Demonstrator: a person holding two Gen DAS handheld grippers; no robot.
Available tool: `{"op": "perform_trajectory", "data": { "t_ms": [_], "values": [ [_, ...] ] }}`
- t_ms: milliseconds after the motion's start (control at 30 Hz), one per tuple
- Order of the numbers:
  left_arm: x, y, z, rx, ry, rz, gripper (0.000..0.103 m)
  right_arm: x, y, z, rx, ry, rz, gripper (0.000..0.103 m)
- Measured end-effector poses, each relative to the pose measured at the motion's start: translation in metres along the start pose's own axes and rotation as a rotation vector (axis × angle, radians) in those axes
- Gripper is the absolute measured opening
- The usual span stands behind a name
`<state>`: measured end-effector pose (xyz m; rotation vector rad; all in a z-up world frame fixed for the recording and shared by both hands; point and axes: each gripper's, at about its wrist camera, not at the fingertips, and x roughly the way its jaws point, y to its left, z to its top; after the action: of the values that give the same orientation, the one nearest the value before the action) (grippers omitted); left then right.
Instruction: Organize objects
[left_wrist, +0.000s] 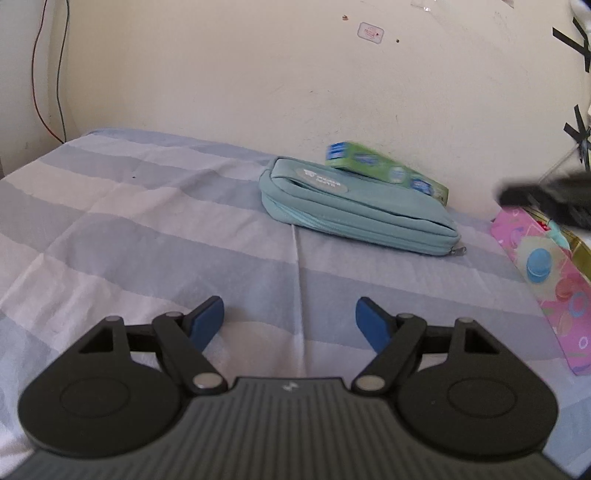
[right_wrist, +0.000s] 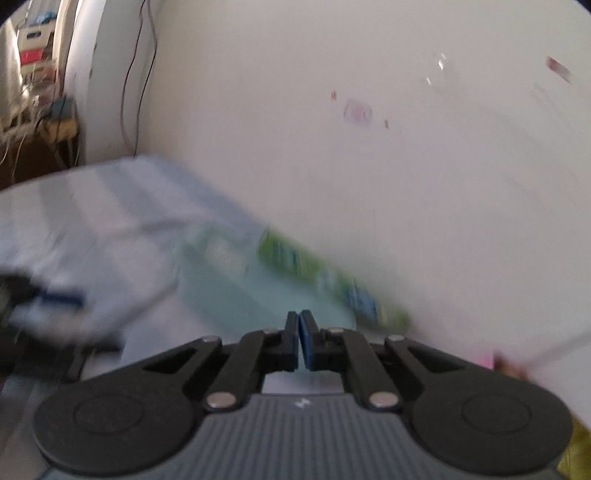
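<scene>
Two tongs in use, one per hand. Left gripper (left_wrist: 290, 321): jaws wide apart, nothing between the blue pads (left_wrist: 210, 323), hanging over bare striped bedsheet (left_wrist: 129, 229).

Right gripper (right_wrist: 299, 341): jaws pressed together, pad against pad, nothing held. Its view is badly motion-blurred. In the left wrist view it shows only as a dark blurred shape at the far right edge, above the pink item.

Objects counted on the bed: three.
- One teal zip pouch (left_wrist: 354, 210), lying flat, ahead and right of the left gripper, well apart from it. In the right wrist view it sits just ahead of the closed fingertips.
- One green and blue box (left_wrist: 384, 170), tilted, one end resting on the far edge of the pouch, beside the wall (left_wrist: 258, 81).
- One pink patterned packet (left_wrist: 554, 280), at the right edge, right of the pouch and apart from it; contents too blurred to tell.

Two thin cables (left_wrist: 48, 74) run down the wall, far left.
</scene>
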<state>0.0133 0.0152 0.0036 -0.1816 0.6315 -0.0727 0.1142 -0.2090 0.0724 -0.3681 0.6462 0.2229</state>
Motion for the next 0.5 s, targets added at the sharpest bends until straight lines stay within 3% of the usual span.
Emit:
{"op": "perform_trajectory", "data": {
  "t_ms": [100,167,233,367,433,500],
  "values": [
    [-0.001,0.003,0.001,-0.031,-0.007,0.006,0.080,-0.004,-0.010,0.011,0.108,-0.035,0.016,0.021],
    [-0.002,0.006,0.001,-0.040,-0.014,0.020,0.080,0.011,-0.003,0.030,0.058,-0.071,-0.004,0.039],
    [-0.003,0.010,0.002,-0.053,-0.021,0.030,0.080,0.039,0.011,0.047,-0.069,-0.088,-0.082,0.041],
    [0.000,0.017,0.007,-0.085,-0.023,0.047,0.080,0.101,0.012,0.060,-0.239,-0.004,-0.179,0.038],
    [0.001,0.018,0.009,-0.096,-0.019,0.043,0.080,0.130,-0.010,0.060,-0.210,0.057,-0.266,0.038],
    [0.003,0.018,0.012,-0.104,-0.009,0.033,0.080,0.152,-0.042,0.058,-0.078,0.130,-0.227,0.037]
  ]
}}
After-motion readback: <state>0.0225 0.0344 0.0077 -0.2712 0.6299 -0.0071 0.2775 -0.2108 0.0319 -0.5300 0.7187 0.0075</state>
